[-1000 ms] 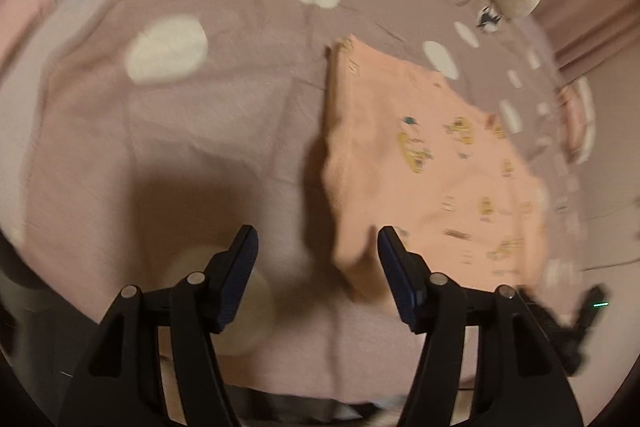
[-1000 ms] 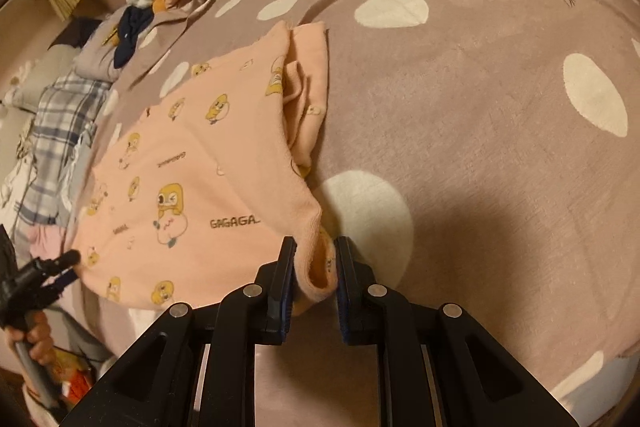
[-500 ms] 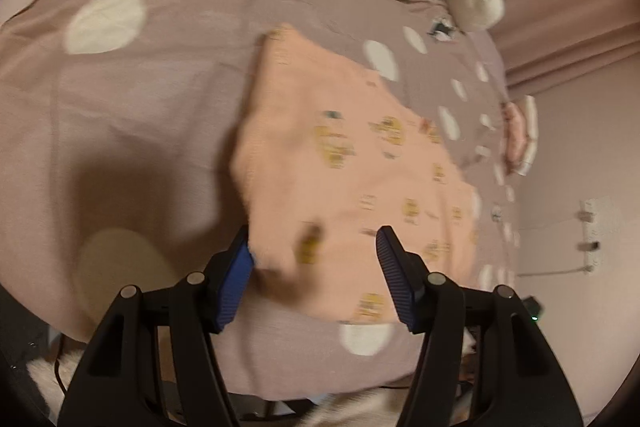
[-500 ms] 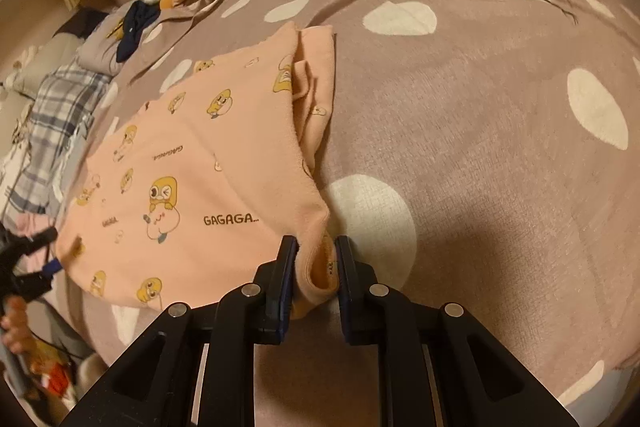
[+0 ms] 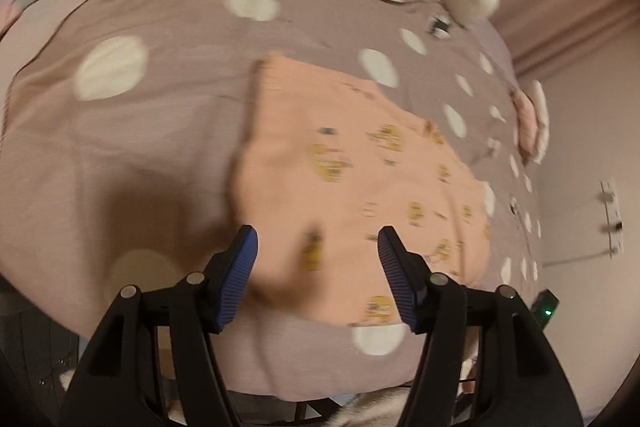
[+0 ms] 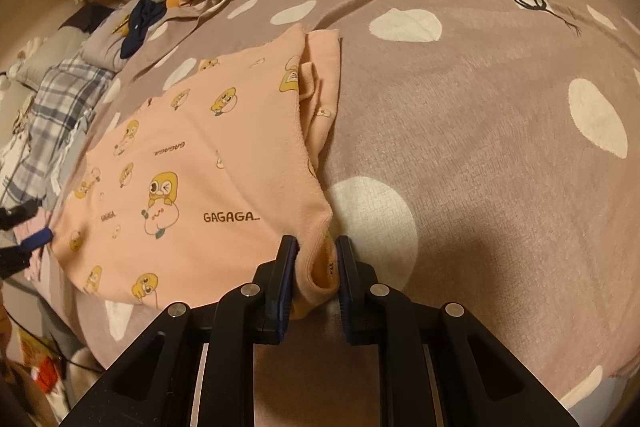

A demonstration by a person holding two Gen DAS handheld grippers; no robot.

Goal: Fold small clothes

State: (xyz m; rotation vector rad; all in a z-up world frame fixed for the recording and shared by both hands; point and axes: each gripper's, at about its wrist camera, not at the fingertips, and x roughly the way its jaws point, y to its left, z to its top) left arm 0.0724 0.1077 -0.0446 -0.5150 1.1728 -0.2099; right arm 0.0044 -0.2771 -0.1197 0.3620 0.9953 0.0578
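Pinching near corner of peach garment [image 6: 192, 187] with right gripper [image 6: 316, 259], jaws clamped on rolled hem, bottom centre of right view. Garment flat on dotted bedspread [image 6: 480, 147], left half of frame. Left gripper [image 5: 314, 259] jaws spread wide, straddling opposite near corner, nothing held; view blurred. Advice: close left on hem edge, match right's height, lift both evenly before folding. Versus a second ago: left tongs moved over garment corner; right grip unchanged.
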